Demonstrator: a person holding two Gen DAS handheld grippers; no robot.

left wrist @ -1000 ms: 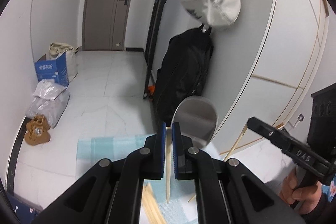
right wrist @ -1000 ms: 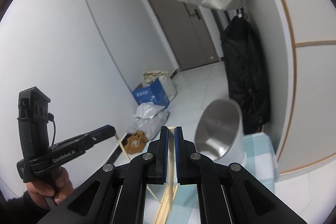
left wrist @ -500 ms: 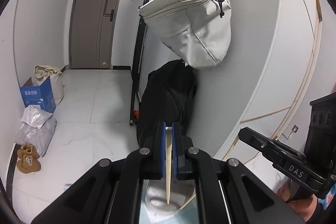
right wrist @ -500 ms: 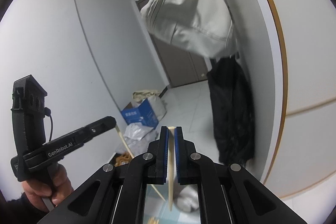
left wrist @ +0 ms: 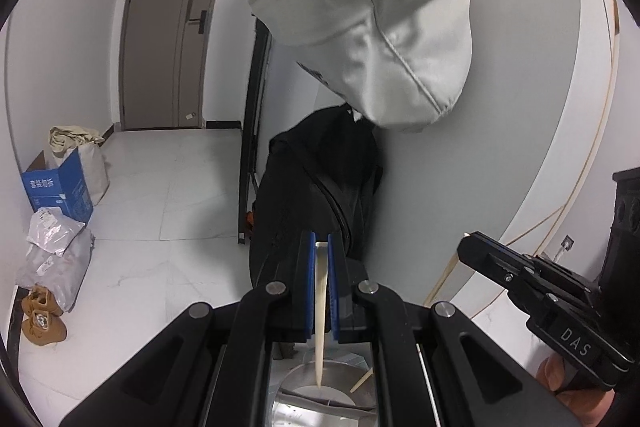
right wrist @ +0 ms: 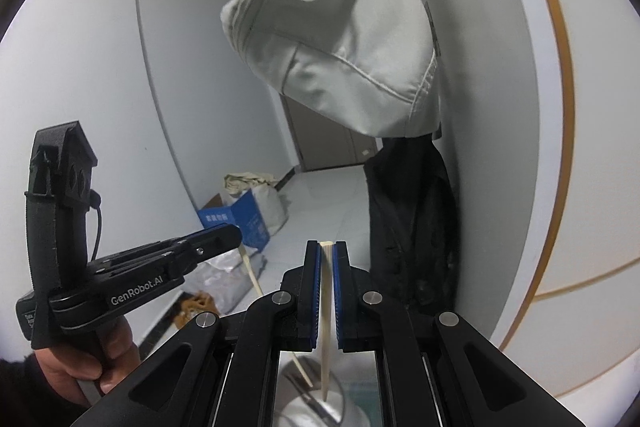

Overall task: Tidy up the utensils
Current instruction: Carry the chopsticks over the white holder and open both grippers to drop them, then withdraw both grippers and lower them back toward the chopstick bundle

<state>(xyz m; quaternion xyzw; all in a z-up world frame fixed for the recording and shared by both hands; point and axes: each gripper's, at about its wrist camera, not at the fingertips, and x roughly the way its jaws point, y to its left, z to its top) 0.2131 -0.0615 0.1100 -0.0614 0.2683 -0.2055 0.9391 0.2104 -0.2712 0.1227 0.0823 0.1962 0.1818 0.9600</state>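
Observation:
My left gripper [left wrist: 321,239] is shut on a pale chopstick [left wrist: 320,315] that hangs tip down over the mouth of a steel cup [left wrist: 320,407] at the bottom edge. My right gripper [right wrist: 327,247] is shut on a second chopstick [right wrist: 326,339], which also points down at the cup [right wrist: 316,411]. In the left wrist view the right gripper [left wrist: 466,247] comes in from the right, and its chopstick [left wrist: 440,279] slants toward the cup. In the right wrist view the left gripper [right wrist: 236,235], held by a hand [right wrist: 80,359], comes in from the left with its chopstick [right wrist: 252,275].
A pale fabric bag [left wrist: 372,27] hangs close ahead, above a black bag [left wrist: 316,187] against the curved wall. A door [left wrist: 172,27], a blue box [left wrist: 56,187], plastic bags [left wrist: 56,255] and brown slippers [left wrist: 40,319] lie on the tiled floor to the left. A checked cloth [right wrist: 360,393] lies under the cup.
Both grippers rose and moved forward with their chopsticks. The cup slid down to the bottom edge of both views. The hanging bag now looms larger.

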